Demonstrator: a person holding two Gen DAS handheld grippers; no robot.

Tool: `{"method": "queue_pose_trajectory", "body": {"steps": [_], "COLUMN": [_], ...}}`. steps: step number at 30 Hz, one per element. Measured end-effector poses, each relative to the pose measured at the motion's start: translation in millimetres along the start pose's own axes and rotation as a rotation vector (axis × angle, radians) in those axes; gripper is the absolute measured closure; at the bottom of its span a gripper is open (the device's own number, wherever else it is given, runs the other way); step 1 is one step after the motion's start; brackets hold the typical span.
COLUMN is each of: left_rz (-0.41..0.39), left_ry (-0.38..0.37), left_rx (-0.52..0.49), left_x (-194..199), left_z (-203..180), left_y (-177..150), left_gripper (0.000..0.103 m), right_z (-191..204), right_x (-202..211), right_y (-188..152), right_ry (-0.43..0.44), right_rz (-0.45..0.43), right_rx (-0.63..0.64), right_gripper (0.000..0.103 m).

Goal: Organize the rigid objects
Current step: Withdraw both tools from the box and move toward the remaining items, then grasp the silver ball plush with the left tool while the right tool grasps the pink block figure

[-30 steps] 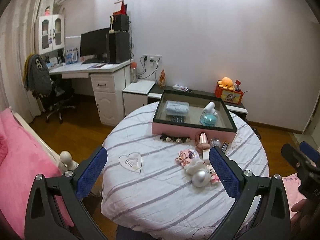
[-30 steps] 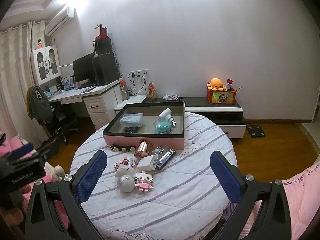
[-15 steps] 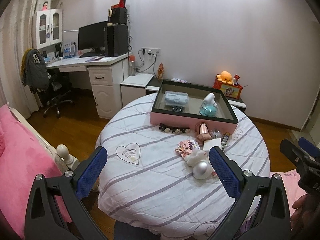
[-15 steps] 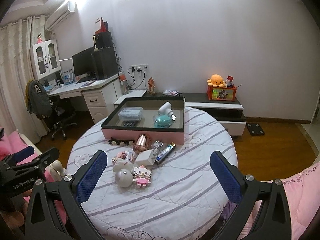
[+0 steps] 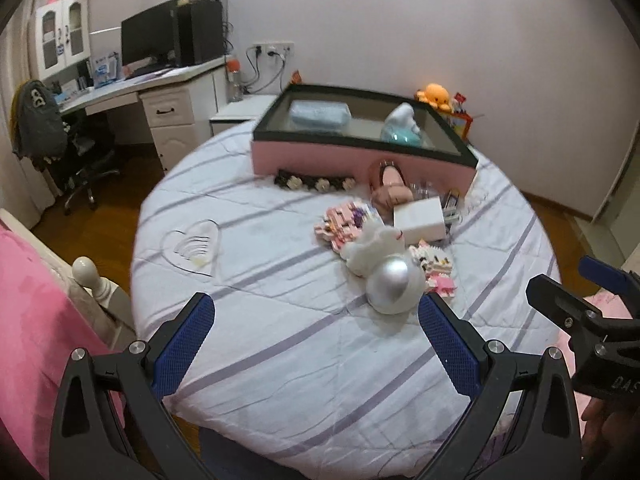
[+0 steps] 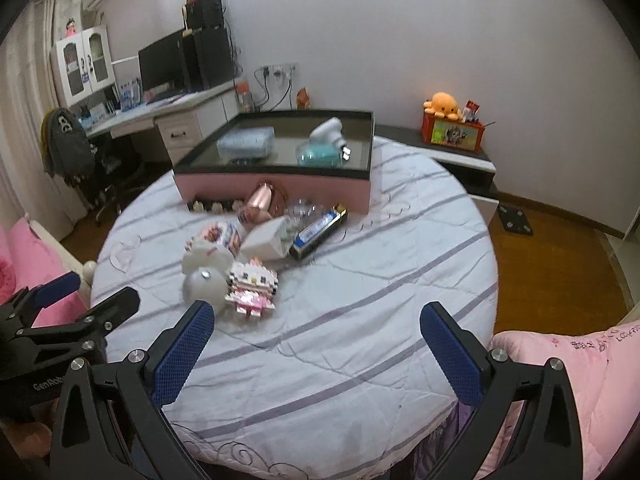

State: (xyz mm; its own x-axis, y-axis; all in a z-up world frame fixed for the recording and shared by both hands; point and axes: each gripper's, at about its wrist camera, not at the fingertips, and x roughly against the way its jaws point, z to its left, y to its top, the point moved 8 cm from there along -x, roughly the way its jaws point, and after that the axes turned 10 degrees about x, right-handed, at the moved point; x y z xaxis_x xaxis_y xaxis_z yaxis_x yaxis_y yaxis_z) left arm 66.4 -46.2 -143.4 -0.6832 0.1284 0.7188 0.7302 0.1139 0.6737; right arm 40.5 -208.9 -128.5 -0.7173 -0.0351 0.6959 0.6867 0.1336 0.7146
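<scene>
Here we are with both tongs low over the near edge of the round tabletop [image 6: 360,320]. Our left tongs [image 5: 316,344] are spread wide, blue pads far apart, nothing between them and touching nothing. Our right tongs [image 6: 320,346] are just the same: splayed wide, empty, hanging clear above the striped cloth.

Up at about one o'clock from the left tongs, just beyond the right-hand pad, sits the silver-domed white toy [image 5: 394,284], and beside it the pink brick-built kitty figure [image 6: 252,286]. In the right wrist view that pair lies at eleven o'clock, close to the left pad. Neither is touched.

A little farther on we see the white box [image 6: 266,240] with the blue-and-black flat pack [image 6: 320,232] at its two o'clock, and a second pink brick figure [image 5: 344,222] to the left of the box. Behind them a rose-gold cup [image 6: 258,204] lies on its side against the wall of the pink tray [image 5: 360,156], with a strip of dark flower clips [image 5: 314,182] along that wall.

Inside the tray we spot a pale blue case [image 6: 246,142] on the left and a teal-and-white gadget [image 6: 324,146] on the right.

Beyond the tabletop at ten o'clock stands a white desk [image 6: 168,110] with a monitor [image 6: 160,60], and an orange plush octopus [image 6: 442,104] sits at one o'clock.
</scene>
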Motion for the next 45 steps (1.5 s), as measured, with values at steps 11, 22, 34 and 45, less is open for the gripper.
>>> {"method": "queue_pose_trajectory", "body": {"steps": [11,22,34,45], "left_rz": [0.090,0.108,0.089,0.072], "left_ry": [-0.054,-0.058,-0.075,-0.054], "left_rx": [-0.012,0.050,-0.002,-0.009], "left_x": [-51.9,-75.7,-81.7,-89.2], "left_z": [-29.2,-0.7,11.3,20.1], "left_y": [-8.4,2.4,13.0,19.7], "left_gripper": [0.000,0.014,0.037,0.042], "right_z": [-17.8,1.5,34.5,46.5], "right_x": [-26.2,-52.8,-95.9,-108.8], "right_y": [-8.9,-8.9,0.4,8.4], "right_ry": [0.008,0.059,0.117,0.102], "right_rz": [0.061,0.102,0.109,0.087], "right_rx": [-0.032,-0.004,0.012,0.070], "right_gripper": [0.000,0.000,0.005,0.016]}}
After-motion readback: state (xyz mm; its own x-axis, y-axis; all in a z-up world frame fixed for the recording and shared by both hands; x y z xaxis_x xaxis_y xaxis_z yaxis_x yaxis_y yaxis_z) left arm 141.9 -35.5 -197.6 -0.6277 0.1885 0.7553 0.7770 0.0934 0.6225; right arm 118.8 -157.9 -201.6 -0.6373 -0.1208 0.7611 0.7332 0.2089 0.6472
